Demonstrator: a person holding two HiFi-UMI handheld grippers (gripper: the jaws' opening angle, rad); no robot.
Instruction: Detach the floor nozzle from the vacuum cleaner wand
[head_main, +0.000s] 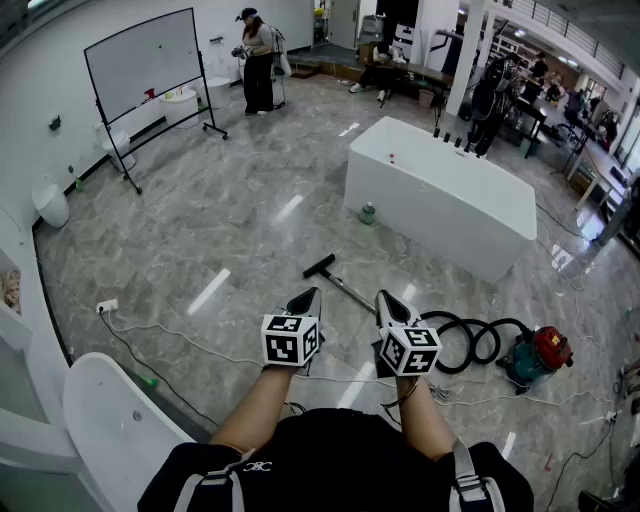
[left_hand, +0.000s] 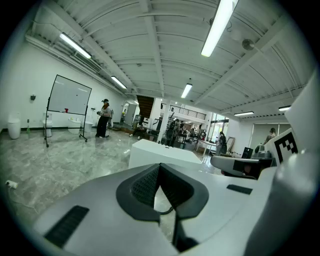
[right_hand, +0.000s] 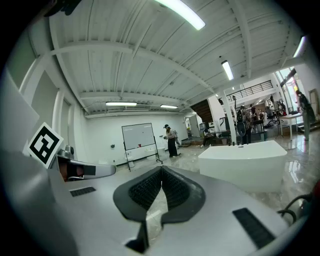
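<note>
Your left gripper (head_main: 312, 293) and right gripper (head_main: 385, 296) are both clenched, empty.
Your gripper views show the jaws pressed together; only the head view shows the floor nozzle (head_main: 320, 266), lying on the floor ahead of them, joined to the wand (head_main: 352, 294).
</note>
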